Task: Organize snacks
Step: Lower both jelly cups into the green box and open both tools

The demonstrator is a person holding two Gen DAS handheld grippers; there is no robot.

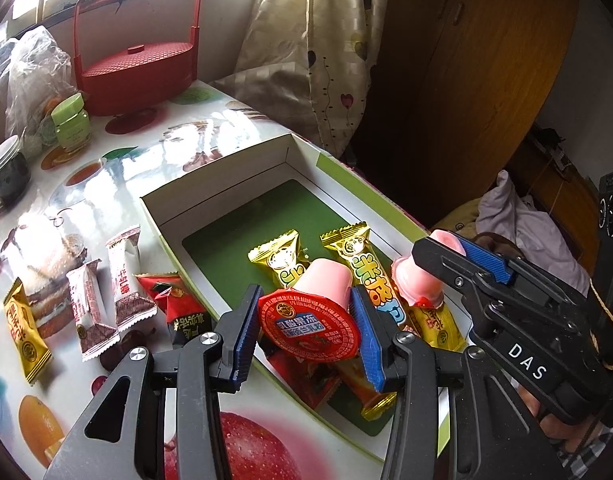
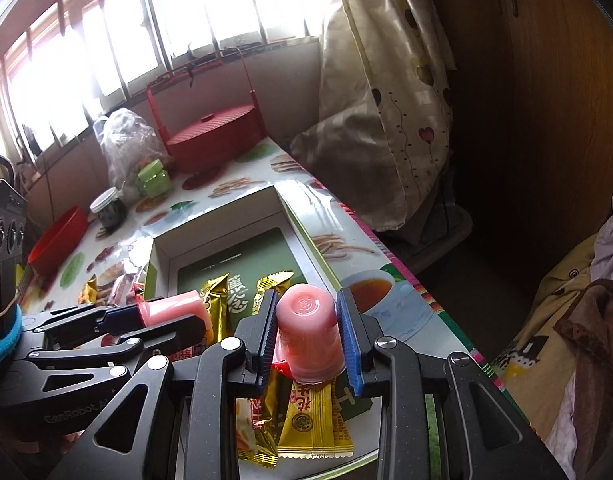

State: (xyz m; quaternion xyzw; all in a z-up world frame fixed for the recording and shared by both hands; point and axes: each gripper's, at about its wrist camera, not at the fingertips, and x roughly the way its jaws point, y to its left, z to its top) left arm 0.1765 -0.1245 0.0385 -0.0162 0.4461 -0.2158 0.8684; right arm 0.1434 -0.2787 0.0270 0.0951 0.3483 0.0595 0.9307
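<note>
My left gripper (image 1: 306, 334) is shut on a pink jelly cup (image 1: 312, 316) with a red foil lid, held on its side over the near end of the open cardboard box (image 1: 210, 184). My right gripper (image 2: 309, 338) is shut on a second pink jelly cup (image 2: 308, 334), upside down, over the same box (image 2: 162, 248); it shows in the left wrist view (image 1: 422, 280) too. Gold snack bars (image 1: 366, 272) and red packets lie on the box's green floor. Several wrapped snacks (image 1: 102, 296) lie on the table left of the box.
A red lidded basket (image 1: 138, 76) with a tall handle stands at the back. A green jar (image 1: 70, 122), a dark jar (image 1: 6, 172) and a plastic bag (image 1: 30, 72) stand at the back left. A red bowl (image 2: 58, 240) lies left. The table edge runs along the box's right side.
</note>
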